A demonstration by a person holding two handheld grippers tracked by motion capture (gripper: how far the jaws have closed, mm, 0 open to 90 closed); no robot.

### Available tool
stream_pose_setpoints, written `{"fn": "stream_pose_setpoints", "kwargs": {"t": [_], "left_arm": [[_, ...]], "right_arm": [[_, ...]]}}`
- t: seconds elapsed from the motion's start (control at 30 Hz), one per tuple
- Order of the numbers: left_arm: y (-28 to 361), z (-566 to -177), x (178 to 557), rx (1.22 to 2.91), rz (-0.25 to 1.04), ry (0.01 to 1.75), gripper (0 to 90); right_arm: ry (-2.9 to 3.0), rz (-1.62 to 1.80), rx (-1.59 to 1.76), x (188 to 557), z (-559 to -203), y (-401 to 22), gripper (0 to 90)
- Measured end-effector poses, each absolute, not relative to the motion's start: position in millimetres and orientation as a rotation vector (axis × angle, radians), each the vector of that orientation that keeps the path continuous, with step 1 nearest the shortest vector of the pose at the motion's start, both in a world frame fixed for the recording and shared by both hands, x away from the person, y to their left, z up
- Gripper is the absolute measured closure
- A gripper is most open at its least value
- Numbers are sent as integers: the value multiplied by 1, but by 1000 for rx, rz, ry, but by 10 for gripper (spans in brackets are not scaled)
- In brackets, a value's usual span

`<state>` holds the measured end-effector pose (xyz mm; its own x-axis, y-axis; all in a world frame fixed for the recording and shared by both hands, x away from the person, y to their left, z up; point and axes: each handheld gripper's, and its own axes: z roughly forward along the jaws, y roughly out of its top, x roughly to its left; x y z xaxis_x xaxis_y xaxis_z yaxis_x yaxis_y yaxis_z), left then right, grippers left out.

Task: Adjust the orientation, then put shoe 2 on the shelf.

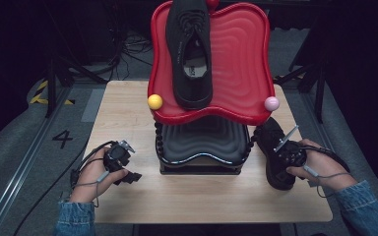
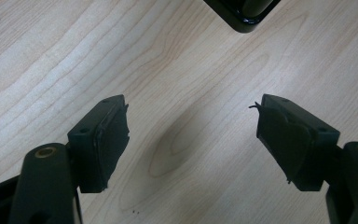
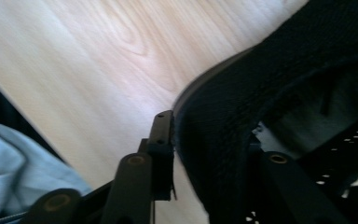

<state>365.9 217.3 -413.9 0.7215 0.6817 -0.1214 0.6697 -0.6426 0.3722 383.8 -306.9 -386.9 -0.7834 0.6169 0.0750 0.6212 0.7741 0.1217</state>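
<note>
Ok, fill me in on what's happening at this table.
A person is working a two-tier shoe rack with two handheld grippers. One black shoe already lies on the red top shelf. The right gripper is clamped on the heel collar of a second black shoe on the table. The left gripper hangs open over bare wood.

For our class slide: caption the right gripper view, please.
Right tongs clamp the black shoe's heel wall above the wooden table.

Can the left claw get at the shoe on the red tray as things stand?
Probably yes. The left claw is open over bare table, holding nothing. The shoe lies uncovered on the red tray, though that tier sits high and farther back.
</note>
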Motion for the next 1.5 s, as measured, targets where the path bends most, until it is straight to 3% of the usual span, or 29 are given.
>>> {"fn": "stream_pose_setpoints", "kwargs": {"t": [0.2, 0.43, 0.9, 1.3, 1.5], "left_arm": [[215, -416, 367, 2547, 38, 1024, 255], [218, -416, 366, 2534, 35, 1038, 255], [222, -416, 367, 2526, 49, 1040, 255], [223, -415, 367, 2523, 54, 1036, 255], [225, -415, 365, 2515, 36, 1050, 255]], "right_arm": [[-2937, -149, -961, 387, -396, -303, 727], [-2837, -141, -962, 389, -403, -303, 870], [-2804, -211, -1067, 390, -400, -307, 883], [-2755, -302, -1129, 392, -366, -315, 883], [-2783, -312, -1133, 391, -330, -317, 882]]}}
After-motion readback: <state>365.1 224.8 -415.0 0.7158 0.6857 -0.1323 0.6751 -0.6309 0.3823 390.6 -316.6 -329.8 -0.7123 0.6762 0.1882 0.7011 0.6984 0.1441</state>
